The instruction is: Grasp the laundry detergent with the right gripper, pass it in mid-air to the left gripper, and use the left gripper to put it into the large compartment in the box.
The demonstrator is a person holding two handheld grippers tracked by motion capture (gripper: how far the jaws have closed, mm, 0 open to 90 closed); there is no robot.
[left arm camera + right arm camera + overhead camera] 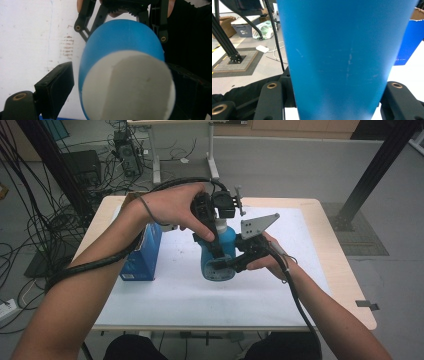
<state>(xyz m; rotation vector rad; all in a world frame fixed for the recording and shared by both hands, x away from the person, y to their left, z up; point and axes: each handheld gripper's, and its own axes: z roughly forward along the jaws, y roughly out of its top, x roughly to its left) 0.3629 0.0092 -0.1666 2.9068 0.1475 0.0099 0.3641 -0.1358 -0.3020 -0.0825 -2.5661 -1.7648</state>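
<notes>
A blue bottle (220, 262) with a white cap (127, 85) is held above the white mat (190, 295). My right gripper (226, 265) comes in from the right and is shut on the bottle's lower body; in the right gripper view the blue wall (344, 57) spans the space between its jaws (334, 100). My left gripper (216, 249) reaches down from above over the bottle's top. In the left gripper view its jaws (122, 83) straddle the cap, with a narrow gap beside the left pad (56, 90), so it stands open. The right gripper (122, 17) shows beyond, clamping the bottle.
A blue carton (145, 252) with an open top stands on the mat left of the bottle, seen also as a blue carton (409, 42) in the right gripper view. The wooden table (345, 270) ends close on the right. Cables and a black frame post (375, 170) lie beyond.
</notes>
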